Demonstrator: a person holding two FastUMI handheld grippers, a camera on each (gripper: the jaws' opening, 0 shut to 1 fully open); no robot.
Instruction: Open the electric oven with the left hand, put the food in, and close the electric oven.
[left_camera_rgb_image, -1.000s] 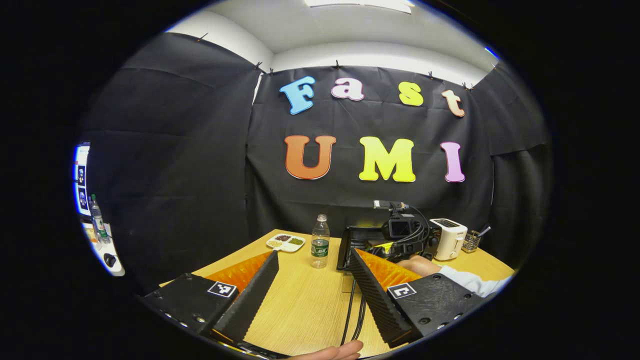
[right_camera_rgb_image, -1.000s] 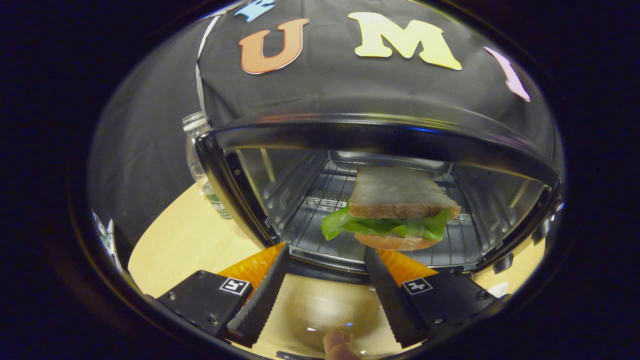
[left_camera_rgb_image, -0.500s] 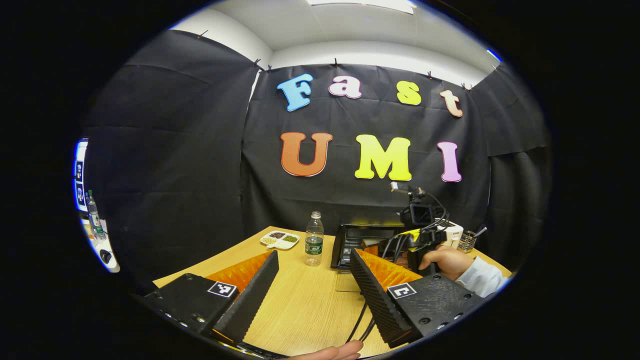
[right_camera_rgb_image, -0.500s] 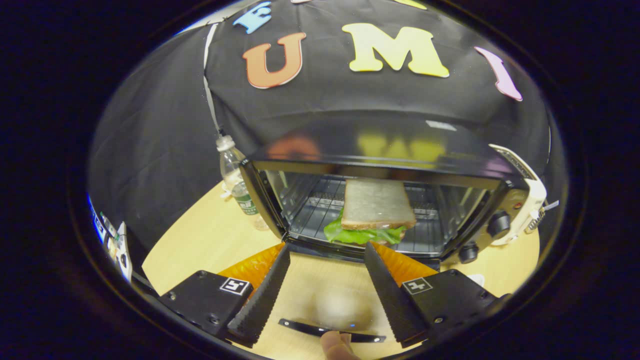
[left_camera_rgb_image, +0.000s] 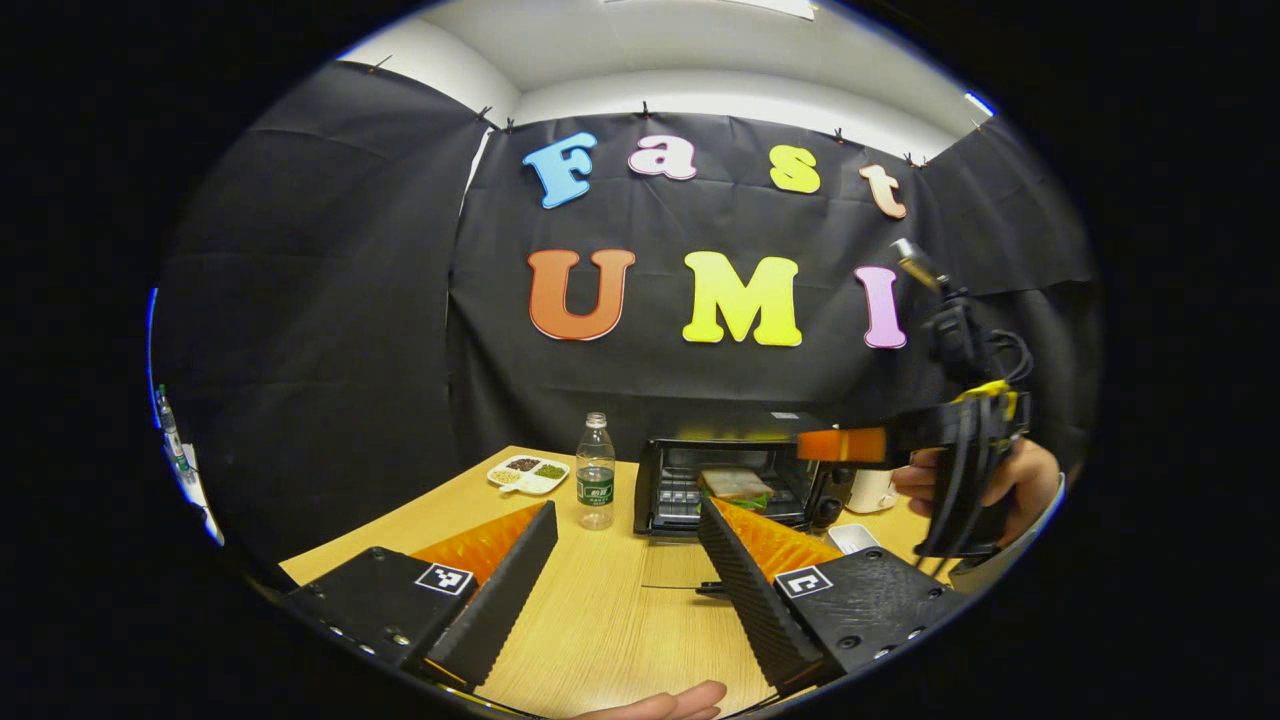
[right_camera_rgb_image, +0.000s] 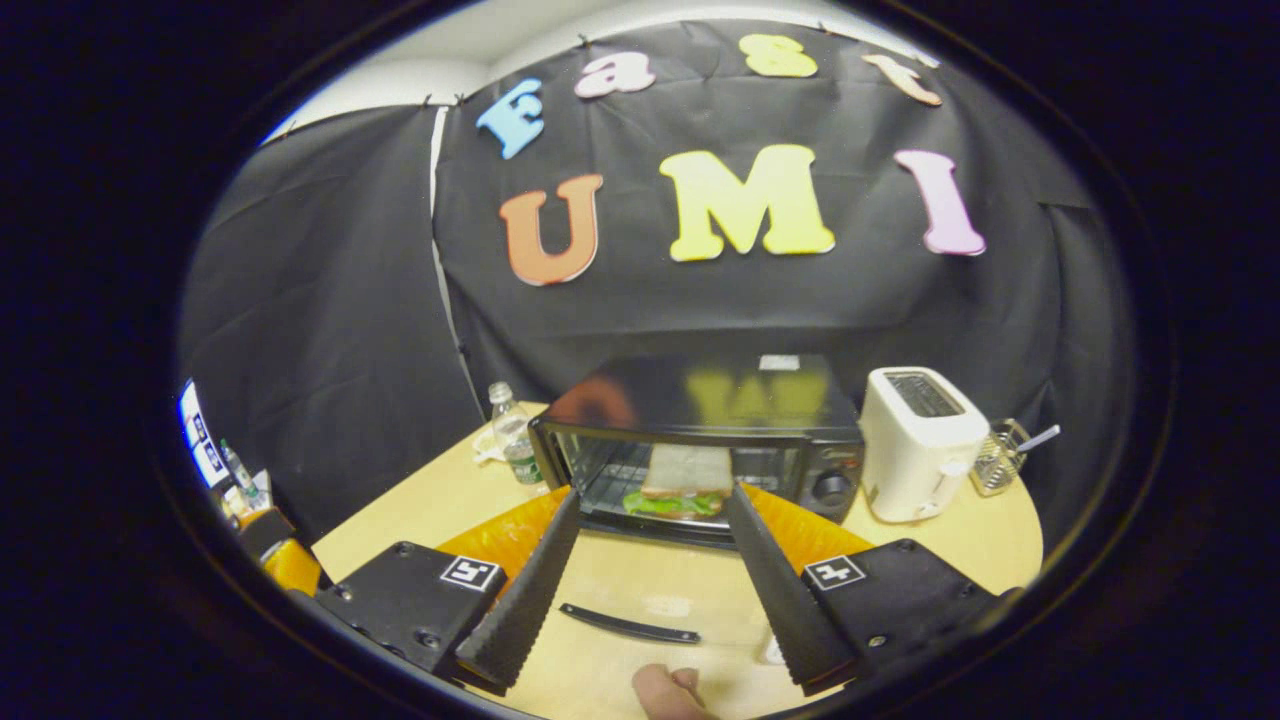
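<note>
The black electric oven (right_camera_rgb_image: 700, 400) stands at the back of the wooden table (right_camera_rgb_image: 430, 510) with its glass door folded down flat; the door handle (right_camera_rgb_image: 630, 625) lies toward me. A sandwich (right_camera_rgb_image: 685, 480) of bread and green lettuce rests on the rack inside, and the sandwich (left_camera_rgb_image: 735, 483) shows from the other side too. My right gripper (right_camera_rgb_image: 652, 495) is open and empty, held back from the oven above the lowered door. My left gripper (left_camera_rgb_image: 625, 510) is open with nothing in it, well short of the oven (left_camera_rgb_image: 720, 470). A hand holds the right gripper (left_camera_rgb_image: 830, 445) raised at the right.
A white toaster (right_camera_rgb_image: 920, 440) stands right of the oven, with a wire utensil holder (right_camera_rgb_image: 1000, 465) beyond it. A clear water bottle (left_camera_rgb_image: 595, 470) and a white divided dish (left_camera_rgb_image: 528, 473) sit left of the oven. A fingertip (right_camera_rgb_image: 660, 690) shows at the bottom edge.
The right gripper has drawn back and up out of the oven mouth, leaving the sandwich on the rack. In the left gripper view it rose from in front of the oven to the right.
</note>
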